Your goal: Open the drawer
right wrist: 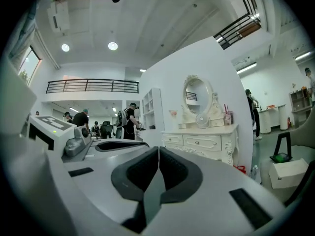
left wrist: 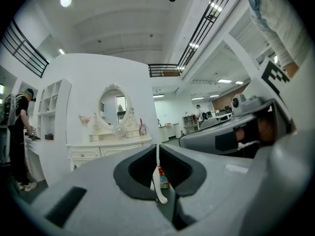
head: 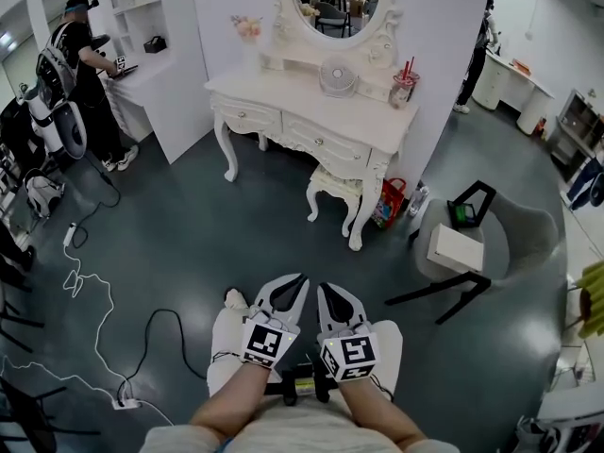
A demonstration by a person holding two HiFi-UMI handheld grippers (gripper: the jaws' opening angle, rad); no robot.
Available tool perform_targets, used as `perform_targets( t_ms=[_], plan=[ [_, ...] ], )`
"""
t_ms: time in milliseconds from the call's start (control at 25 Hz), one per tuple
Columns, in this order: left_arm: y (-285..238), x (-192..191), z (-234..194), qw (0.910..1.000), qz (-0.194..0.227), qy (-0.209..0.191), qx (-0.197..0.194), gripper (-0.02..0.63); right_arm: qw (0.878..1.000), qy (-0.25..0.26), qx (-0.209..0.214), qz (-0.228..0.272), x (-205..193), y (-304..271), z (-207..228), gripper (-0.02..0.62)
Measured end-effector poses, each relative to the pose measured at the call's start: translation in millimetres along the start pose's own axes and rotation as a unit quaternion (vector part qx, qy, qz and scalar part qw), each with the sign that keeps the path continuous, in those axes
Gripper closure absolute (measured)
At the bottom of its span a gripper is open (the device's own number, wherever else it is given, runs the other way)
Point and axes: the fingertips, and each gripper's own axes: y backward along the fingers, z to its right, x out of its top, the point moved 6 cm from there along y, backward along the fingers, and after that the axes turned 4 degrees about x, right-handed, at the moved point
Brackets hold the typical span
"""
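Facing one dresser [head: 304,119], two grippers [head: 298,279] [head: 323,289] hover (jaws together).

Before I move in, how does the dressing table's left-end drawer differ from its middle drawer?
The left-end drawer is narrow, while the middle drawer is clearly wider. The left-end drawer sits above a curved leg, while the middle drawer has the stool standing below it. Both are white, have small knobs and are shut.
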Motion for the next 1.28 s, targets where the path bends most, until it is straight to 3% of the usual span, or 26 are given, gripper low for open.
perform_targets(
  t_ms=[800,1280],
  plan=[
    [-152,-24,-105,0.9990,-0.022,-0.038,0.001,0.578,0.998,0.043,-0.024,-0.027,9,-154,96,0.586],
    [-224,-39,-156,0.9987,-0.034,-0.036,-0.008,0.578,0.997,0.063,-0.034,-0.037,17,-230,144,0.586]
  ],
)
